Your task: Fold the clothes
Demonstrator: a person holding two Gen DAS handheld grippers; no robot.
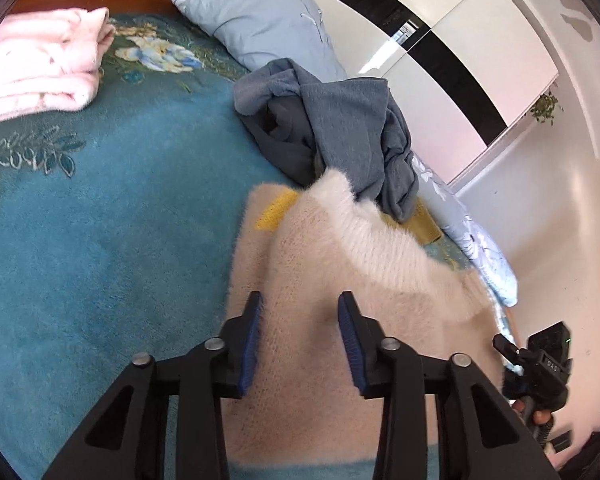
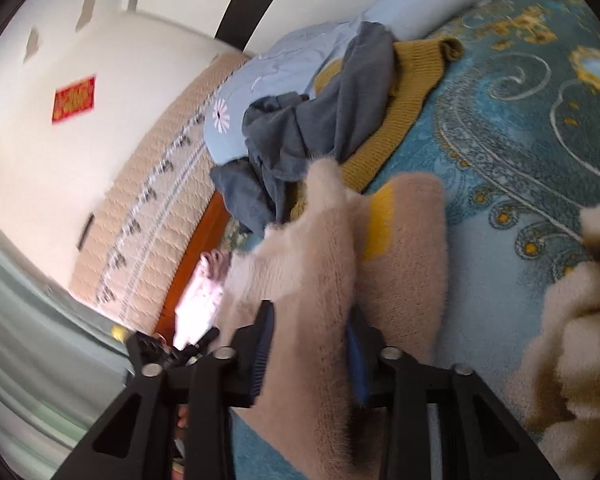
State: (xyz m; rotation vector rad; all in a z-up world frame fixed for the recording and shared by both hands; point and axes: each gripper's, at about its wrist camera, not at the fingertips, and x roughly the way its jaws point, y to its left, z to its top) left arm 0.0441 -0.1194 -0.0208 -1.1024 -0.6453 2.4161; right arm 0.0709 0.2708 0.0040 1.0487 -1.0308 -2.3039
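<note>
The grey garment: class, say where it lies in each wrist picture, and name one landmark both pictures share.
Left wrist view: the grey garment lies crumpled upper centre, just beyond the cream sweater.
Right wrist view: the grey garment lies upper centre, draped over a mustard knit.
Shared landmark: the light blue flowered pillow behind it.

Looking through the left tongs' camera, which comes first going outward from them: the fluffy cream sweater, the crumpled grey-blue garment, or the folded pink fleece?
1. Fluffy cream sweater: directly under and between the left tongs.
2. Crumpled grey-blue garment: beyond the sweater, ahead and slightly right.
3. Folded pink fleece: far left, across the teal floral blanket.
</note>
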